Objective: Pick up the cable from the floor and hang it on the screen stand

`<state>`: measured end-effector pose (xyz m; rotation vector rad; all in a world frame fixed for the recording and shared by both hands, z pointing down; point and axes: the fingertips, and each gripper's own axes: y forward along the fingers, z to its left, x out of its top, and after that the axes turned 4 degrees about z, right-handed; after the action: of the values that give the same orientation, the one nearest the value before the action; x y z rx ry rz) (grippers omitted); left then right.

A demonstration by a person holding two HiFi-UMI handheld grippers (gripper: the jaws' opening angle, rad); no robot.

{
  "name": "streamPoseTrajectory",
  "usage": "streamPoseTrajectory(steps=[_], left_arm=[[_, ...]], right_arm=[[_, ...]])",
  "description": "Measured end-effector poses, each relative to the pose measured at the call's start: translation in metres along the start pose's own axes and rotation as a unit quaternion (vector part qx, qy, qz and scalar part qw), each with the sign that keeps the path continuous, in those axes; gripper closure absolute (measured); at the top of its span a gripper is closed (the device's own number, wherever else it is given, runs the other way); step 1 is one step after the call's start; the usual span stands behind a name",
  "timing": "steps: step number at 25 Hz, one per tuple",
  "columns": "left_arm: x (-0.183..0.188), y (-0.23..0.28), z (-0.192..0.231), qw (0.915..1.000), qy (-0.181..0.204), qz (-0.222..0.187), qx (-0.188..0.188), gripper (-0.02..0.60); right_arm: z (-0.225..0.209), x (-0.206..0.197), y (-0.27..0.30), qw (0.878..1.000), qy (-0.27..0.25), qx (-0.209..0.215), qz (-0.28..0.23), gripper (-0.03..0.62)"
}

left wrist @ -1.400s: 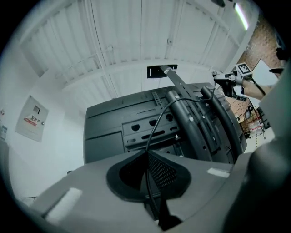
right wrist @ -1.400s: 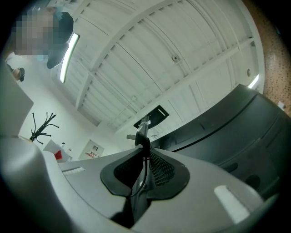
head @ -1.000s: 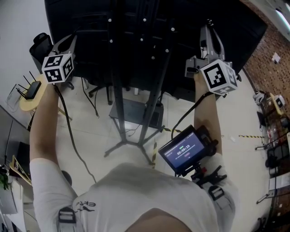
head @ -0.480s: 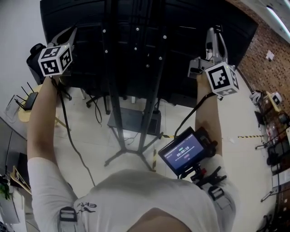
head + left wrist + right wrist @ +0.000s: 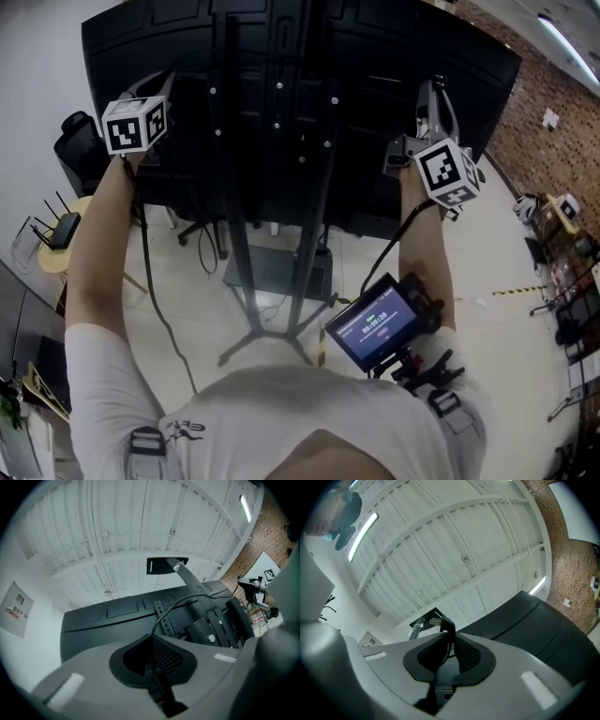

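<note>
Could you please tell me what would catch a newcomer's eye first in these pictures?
The back of a big black screen on its stand fills the top of the head view. Both arms are raised to it: the left tool is shut on a thin black cable, the right tool on a plug with a silver tip. A small lit display sits at the person's chest, lower right.

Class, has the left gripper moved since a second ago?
Yes. The left gripper has risen, from the screen's bottom-left corner to well up its back.
</note>
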<state>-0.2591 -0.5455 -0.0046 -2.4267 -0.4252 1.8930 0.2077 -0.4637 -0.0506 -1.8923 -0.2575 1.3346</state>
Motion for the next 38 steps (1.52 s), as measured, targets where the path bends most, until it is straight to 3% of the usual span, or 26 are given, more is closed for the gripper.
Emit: streamPoseTrajectory(steps=[15,38], left_arm=[[-0.017,0.018,-0.013,0.9993,0.011,0.035,0.012,0.566],[-0.061,0.016,-0.023,0.9977,-0.032,0.059,0.003,0.566]], right_arm=[[-0.010,-0.025,0.000,0.998,-0.051,-0.020,0.033,0.536],[-0.011,-0.055,-0.035,0.998,-0.021,-0.024,0.061,0.534]])
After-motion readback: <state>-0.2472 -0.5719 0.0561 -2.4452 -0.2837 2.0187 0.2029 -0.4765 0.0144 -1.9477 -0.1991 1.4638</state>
